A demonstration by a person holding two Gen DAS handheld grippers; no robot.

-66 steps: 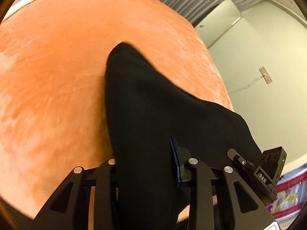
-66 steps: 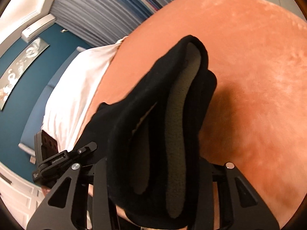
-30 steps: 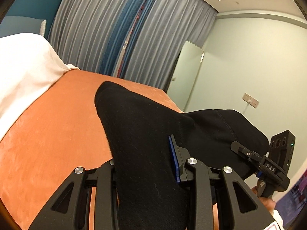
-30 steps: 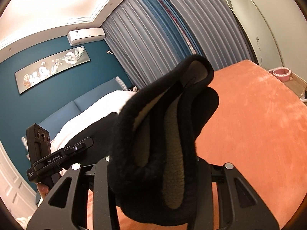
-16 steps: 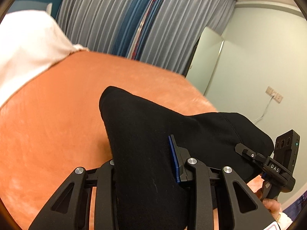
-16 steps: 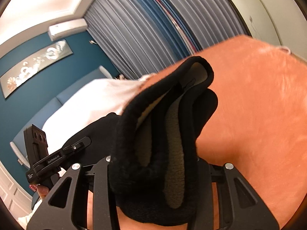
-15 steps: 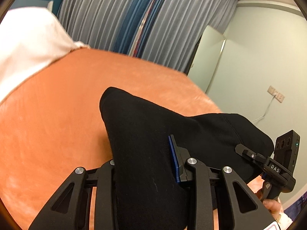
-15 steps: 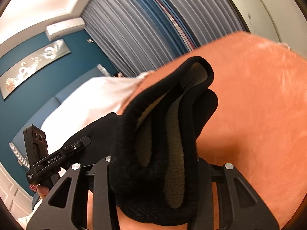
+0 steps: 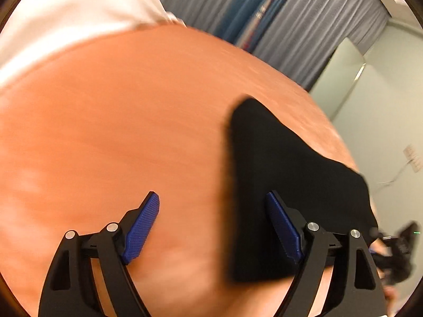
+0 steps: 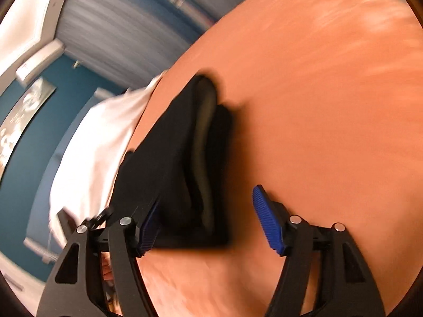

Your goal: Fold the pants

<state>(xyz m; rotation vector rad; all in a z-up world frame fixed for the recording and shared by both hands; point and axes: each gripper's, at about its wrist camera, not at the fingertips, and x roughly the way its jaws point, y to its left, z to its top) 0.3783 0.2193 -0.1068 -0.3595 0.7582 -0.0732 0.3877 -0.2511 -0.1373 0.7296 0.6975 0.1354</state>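
Lying on the orange bedspread (image 9: 111,121), the black pants (image 9: 285,185) sit as a thick folded bundle between the two grippers, and both views are smeared with motion, so fine edges are hard to read. The left gripper (image 9: 214,227) is spread wide with nothing between its blue pads; the bundle lies off to its right, its near edge against or just behind the right-hand finger (image 9: 283,227), and narrows to a corner pointing forward and away. Seen from the other side, the right gripper (image 10: 203,219) is likewise released and empty, with the pants (image 10: 182,163) lying to its left, overlapping the left-hand pad (image 10: 148,227), while the other pad stands over bare bedspread (image 10: 330,105). There the stacked layers show a paler lining along their open edges, and the long axis of the bundle runs forward from the gripper toward the white bedding (image 10: 100,137) at the head of the bed. Judging from this, the cloth has been let go on the bed and lies between the two tools, about equally close to each. Any further tidying or pressing would mean each gripper moving inward toward the other, across the short axis of the bundle, rather than reaching forward.
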